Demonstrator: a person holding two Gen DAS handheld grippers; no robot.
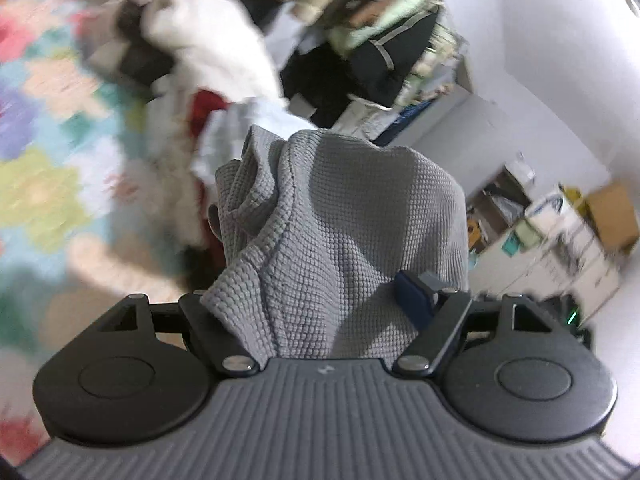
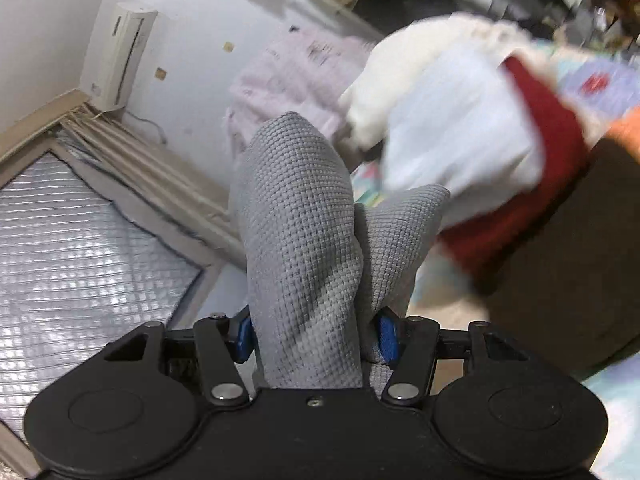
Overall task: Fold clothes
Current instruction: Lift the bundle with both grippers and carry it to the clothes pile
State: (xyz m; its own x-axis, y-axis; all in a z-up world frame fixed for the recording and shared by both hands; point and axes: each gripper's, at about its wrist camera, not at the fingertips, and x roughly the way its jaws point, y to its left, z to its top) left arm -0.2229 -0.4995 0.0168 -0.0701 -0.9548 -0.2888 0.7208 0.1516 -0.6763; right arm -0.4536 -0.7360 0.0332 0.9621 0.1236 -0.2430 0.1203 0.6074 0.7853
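Your left gripper is clamped on a bunched fold of the grey waffle-knit garment. One blue pad presses the cloth from the right; the opposite finger is buried under the fabric. The cloth heaps up over the jaws and blocks most of the forward view.

Your right gripper is likewise closed on the same grey waffle-knit garment, both blue pads biting into a thick gather that rises in two lobes ahead of the fingers.

So the garment is lifted, held in both grippers, not lying on any surface (how it hangs between them cannot be told).

Outward, left view: a blurred pile of clothes in white, black, red and pale green lies beyond the cloth. A multicoloured patterned sheet is at left. At right, a white wall and stacked cardboard boxes.

Outward, right view: white and red garments lie just right of the grey cloth, with a pale pink piece behind. At left, a window with a silver quilted cover, a beige curtain and a wall air conditioner.
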